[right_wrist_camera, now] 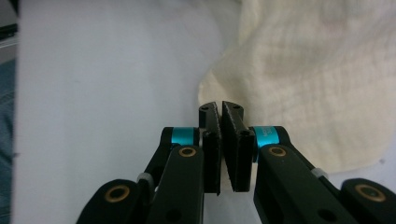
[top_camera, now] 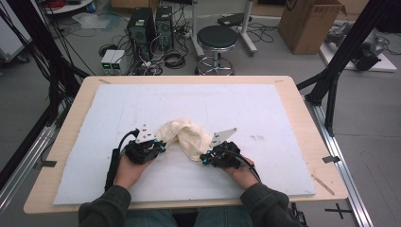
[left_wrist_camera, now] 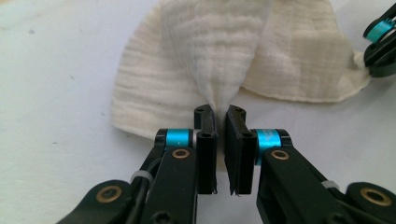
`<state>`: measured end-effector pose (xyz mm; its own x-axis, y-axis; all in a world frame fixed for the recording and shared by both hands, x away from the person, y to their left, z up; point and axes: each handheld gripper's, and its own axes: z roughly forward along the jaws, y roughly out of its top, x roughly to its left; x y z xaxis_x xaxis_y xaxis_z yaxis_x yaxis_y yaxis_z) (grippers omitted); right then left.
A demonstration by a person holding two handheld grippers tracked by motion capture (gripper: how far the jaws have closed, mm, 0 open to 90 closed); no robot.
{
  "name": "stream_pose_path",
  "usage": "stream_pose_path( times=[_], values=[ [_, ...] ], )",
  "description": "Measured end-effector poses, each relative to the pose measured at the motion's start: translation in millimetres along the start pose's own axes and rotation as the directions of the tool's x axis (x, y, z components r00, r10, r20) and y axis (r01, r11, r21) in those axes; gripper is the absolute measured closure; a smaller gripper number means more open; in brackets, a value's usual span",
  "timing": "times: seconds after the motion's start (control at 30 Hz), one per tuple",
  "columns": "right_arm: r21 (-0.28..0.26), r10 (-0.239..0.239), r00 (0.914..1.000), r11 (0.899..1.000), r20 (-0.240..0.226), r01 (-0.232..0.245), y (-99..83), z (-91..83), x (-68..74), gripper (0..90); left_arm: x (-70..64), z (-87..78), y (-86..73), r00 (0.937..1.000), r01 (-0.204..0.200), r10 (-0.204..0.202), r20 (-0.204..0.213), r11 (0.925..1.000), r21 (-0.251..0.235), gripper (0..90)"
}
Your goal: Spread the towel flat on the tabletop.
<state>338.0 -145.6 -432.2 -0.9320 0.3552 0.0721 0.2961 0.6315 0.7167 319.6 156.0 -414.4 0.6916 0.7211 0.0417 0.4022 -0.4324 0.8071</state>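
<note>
Lying bunched on the white surface [top_camera: 265, 156], near its front edge: a cream cloth [top_camera: 187, 135], between both claws. Pinched at one gathered corner by the left claw [left_wrist_camera: 221, 114], jaws clenched on the fabric, folds fanning away from the tips. Gripped at another edge by the right claw [right_wrist_camera: 222, 109], jaws likewise closed on cloth. No containers on the surface.

grey floor [top_camera: 279, 61] | black stool [top_camera: 217, 39] – cardboard box [top_camera: 309, 23] | computer towers [top_camera: 150, 26]

Cream cloth [top_camera: 186, 135] bunched, humped, mid-mat.
</note>
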Motion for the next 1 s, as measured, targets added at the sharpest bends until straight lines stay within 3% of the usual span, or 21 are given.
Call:
stream_pose_path(
  times=[0.07,0.23,0.4,0.5,0.6,0.7,0.8,0.93,1.0],
  values=[
    [-0.028,-0.029,0.9996,0.999,0.003,0.029,5.0,-9.7,5.1,86.3,3.2,-10.8,3.9,1.0,-0.008,0.008,0.0,0.9999,-0.013,83.6],
    [-0.075,-0.038,0.9993,0.996,0.003,0.038,7.9,-31.5,12.3,86.4,14.7,-41.2,15.9,0.9998,-0.018,0.018,0.005,0.9985,-0.051,83.7],
    [-0.129,-0.035,0.9991,0.991,0.025,0.038,5.7,-58.7,16.2,86.4,25.0,-70.6,25.0,0.9969,-0.027,0.034,0.071,0.9952,-0.094,83.0],
    [-0.16,-0.048,0.9979,0.986,0.043,0.054,8.1,-76.2,21.4,86.4,29.2,-82.6,30.3,0.9943,-0.051,0.061,0.088,0.9929,-0.108,82.9],
    [-0.18,-0.051,0.9974,0.982,0.051,0.059,10.9,-86.8,22.7,86.4,35.0,-86.8,35.4,0.9952,-0.046,0.056,0.081,0.9921,-0.117,82.9],
    [-0.174,-0.038,0.9979,0.984,0.053,0.047,11.5,-83.8,17.7,86.3,44.0,-74.8,35.9,0.9964,-0.036,0.042,0.074,0.9963,-0.078,82.1],
    [-0.148,-0.022,0.999,0.989,0.04,0.028,8.0,-70.0,10.1,86.3,49.7,-48.5,29.5,0.9967,-0.021,0.022,0.078,0.9997,-0.008,81.2],
    [-0.091,0.021,0.9996,0.996,0.017,-0.02,-3.2,-43.4,-4.4,86.3,57.4,-10.9,18.1,0.9985,0.015,-0.019,0.051,0.9976,0.068,80.7],
    [-0.055,0.036,0.9992,0.998,0.017,-0.035,-6.6,-34.3,-11.7,86.3,60.3,5.2,16.0,0.9993,0.015,-0.019,0.033,0.9954,0.094,79.7]
  ],
)
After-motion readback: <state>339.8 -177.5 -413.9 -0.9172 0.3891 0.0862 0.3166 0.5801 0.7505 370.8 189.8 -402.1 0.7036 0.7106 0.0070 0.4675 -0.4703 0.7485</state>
